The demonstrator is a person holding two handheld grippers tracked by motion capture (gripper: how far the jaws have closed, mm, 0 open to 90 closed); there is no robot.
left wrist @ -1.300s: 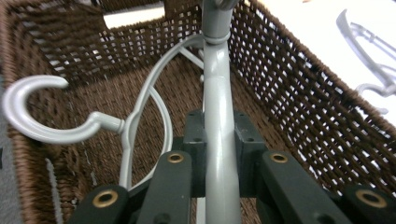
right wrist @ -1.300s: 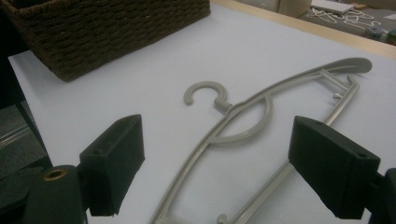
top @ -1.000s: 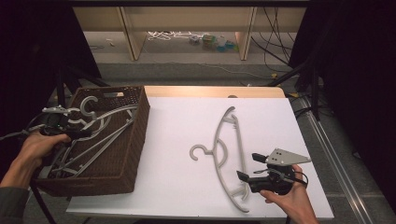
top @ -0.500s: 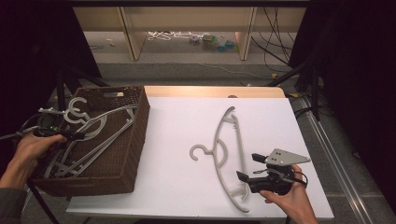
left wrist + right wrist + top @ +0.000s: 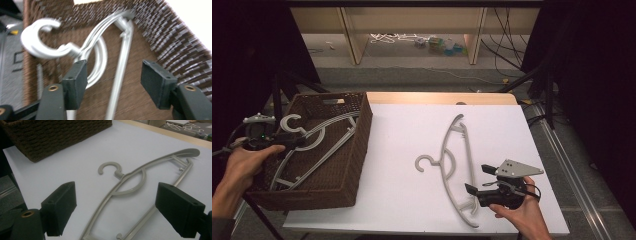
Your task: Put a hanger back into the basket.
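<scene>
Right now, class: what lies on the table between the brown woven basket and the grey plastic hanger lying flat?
Nothing: the high view shows bare white tabletop between the brown woven basket and the grey plastic hanger.

Lab-like recording space — black curtains [image 5: 247,55], floor cables [image 5: 499,47], tripod legs [image 5: 539,82]

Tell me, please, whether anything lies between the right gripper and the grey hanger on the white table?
Nothing visible does: the right gripper sits open right beside the grey hanger, whose bars lie directly ahead of its jaws on bare table.
</scene>
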